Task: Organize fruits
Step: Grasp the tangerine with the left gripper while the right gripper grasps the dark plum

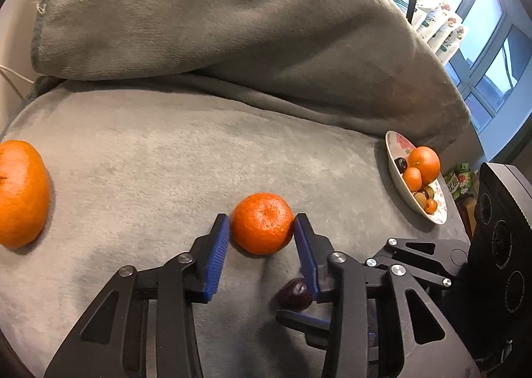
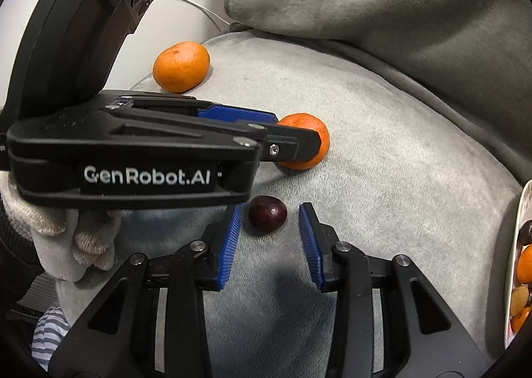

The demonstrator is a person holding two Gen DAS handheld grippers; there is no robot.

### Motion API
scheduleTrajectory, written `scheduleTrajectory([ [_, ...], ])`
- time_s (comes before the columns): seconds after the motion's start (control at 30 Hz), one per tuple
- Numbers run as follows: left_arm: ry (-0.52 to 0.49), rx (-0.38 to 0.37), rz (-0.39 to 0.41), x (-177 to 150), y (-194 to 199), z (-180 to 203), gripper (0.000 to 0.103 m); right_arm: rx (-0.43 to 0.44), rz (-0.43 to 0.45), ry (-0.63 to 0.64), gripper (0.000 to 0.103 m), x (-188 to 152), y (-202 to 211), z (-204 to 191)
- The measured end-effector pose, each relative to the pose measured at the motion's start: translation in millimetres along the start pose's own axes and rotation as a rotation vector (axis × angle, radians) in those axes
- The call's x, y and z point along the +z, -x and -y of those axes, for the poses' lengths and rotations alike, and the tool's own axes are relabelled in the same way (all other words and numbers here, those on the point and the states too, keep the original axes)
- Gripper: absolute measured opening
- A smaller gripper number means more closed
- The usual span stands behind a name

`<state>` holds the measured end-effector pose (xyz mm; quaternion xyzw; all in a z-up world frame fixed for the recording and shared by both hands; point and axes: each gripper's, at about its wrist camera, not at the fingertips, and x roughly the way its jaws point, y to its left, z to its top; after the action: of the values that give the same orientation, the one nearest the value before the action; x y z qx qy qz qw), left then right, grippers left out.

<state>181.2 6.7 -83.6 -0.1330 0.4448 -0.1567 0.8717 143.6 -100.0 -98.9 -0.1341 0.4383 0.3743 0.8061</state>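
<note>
A small mandarin (image 1: 262, 227) lies on the grey blanket between the blue pads of my left gripper (image 1: 262, 223), which is open around it, right pad about touching. It also shows in the right wrist view (image 2: 311, 131), partly behind the left gripper (image 2: 292, 135). A dark red plum (image 2: 268, 216) lies just ahead of my open right gripper (image 2: 270, 213), between its fingertips; it also shows in the left wrist view (image 1: 294, 293). A larger mandarin (image 1: 21, 193) lies at the far left, and in the right wrist view (image 2: 181, 67). A floral bowl (image 1: 395, 145) holds several fruits.
A big grey cushion (image 1: 216, 18) rises behind the seat. The bowl's rim (image 2: 523, 211) sits at the right edge of the right wrist view. A white cable (image 2: 196, 7) runs along the wall at the left. Windows (image 1: 492, 55) are at the far right.
</note>
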Motion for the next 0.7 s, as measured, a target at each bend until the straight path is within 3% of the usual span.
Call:
scheduleTrajectory([
  [0.33, 0.024, -0.007, 0.011, -0.4, 1.6, -3.1, 0.036, -0.005, -0.001, -0.001, 0.026, -2.1, 1.5, -1.3],
  [0.7, 0.030, 0.010, 0.033, -2.9, 10.9, -4.9, 0.036, -0.014, 0.026, -0.009, 0.025, -7.7, 14.6, -0.5],
])
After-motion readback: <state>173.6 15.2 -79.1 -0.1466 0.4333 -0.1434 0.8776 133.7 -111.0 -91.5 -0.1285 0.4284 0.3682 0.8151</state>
